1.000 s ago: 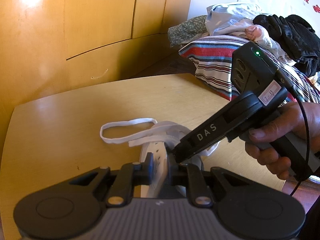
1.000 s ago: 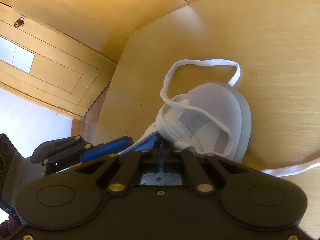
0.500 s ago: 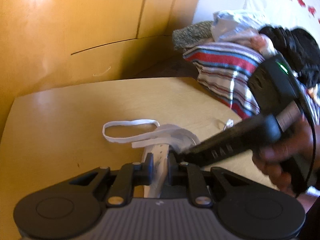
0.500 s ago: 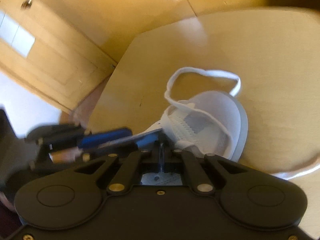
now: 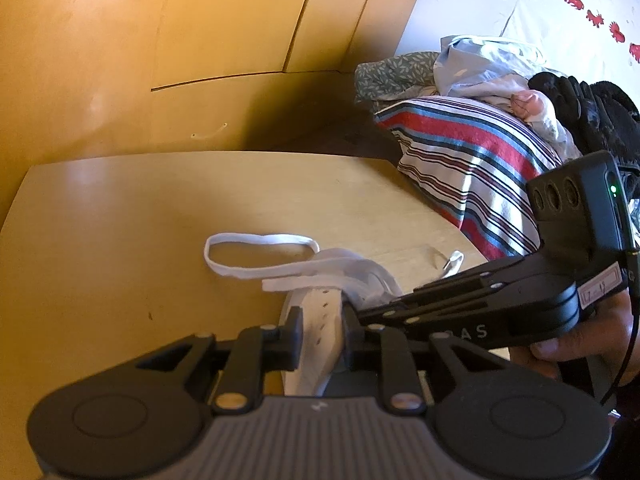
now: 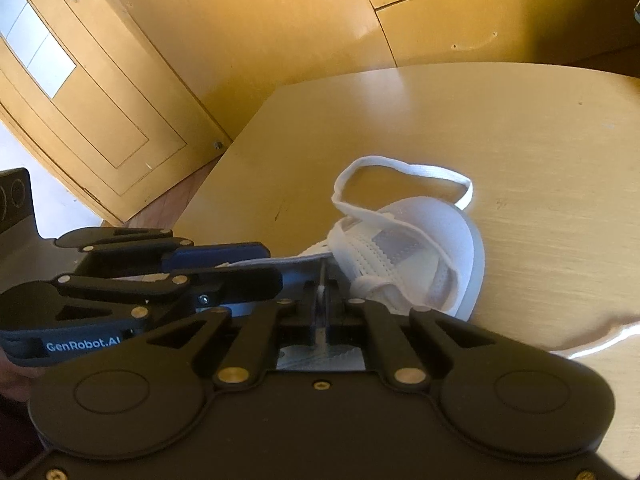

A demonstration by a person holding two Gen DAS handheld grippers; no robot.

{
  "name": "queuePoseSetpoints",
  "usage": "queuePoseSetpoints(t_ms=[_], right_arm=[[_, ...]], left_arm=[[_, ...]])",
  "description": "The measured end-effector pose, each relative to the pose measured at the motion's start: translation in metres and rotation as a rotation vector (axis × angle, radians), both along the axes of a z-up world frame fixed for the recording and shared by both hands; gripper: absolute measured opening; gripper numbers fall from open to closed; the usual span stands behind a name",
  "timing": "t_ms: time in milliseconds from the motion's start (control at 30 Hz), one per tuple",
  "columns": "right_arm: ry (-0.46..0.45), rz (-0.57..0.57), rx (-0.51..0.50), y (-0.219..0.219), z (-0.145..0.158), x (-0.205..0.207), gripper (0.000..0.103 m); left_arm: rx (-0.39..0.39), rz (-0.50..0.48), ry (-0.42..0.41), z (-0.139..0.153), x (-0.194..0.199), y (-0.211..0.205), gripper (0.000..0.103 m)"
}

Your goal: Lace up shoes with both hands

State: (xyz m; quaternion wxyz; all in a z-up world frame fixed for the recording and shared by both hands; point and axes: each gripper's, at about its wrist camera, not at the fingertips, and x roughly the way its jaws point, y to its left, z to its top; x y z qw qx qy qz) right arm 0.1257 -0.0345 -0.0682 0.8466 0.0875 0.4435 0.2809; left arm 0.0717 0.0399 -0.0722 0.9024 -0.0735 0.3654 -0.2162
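Lacing partly done: white shoe (image 6: pixel 424 248) has loose lace (image 5: pixel 256 256) looped far; left gripper (image 5: pixel 320 332) opening around its eyelet flap, right gripper (image 6: pixel 322 300) seemingly pinching lace.

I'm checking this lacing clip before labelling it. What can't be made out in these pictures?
- Heel of the shoe: hidden in both views behind the camera housings.
- What the shut right gripper pinches: a white sliver, too small to name.
- Whether the opening left gripper presses the eyelet flap between its jaws: unclear.
- Lace end: blurred, cut off at the right wrist view's right edge.
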Motion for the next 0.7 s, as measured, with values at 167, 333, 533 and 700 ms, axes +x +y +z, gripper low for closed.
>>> queuePoseSetpoints(t_ms=[167,333,533,700], right_arm=[[-0.020,0.014,-0.026,0.004,0.004,-0.003,0.005],[-0.059,0.029,-0.049,0.010,0.006,-0.006,0.011],[-0.079,0.031,-0.060,0.011,0.005,-0.007,0.011],[-0.088,0.038,-0.088,0.015,0.003,-0.008,0.009]], left_arm=[[0.001,-0.005,0.000,0.000,0.001,0.001,0.021],[0.002,-0.005,0.000,-0.001,0.001,0.001,0.021],[0.002,-0.006,0.000,-0.001,0.001,0.000,0.022],[-0.009,0.035,-0.011,-0.001,0.001,0.007,0.022]])
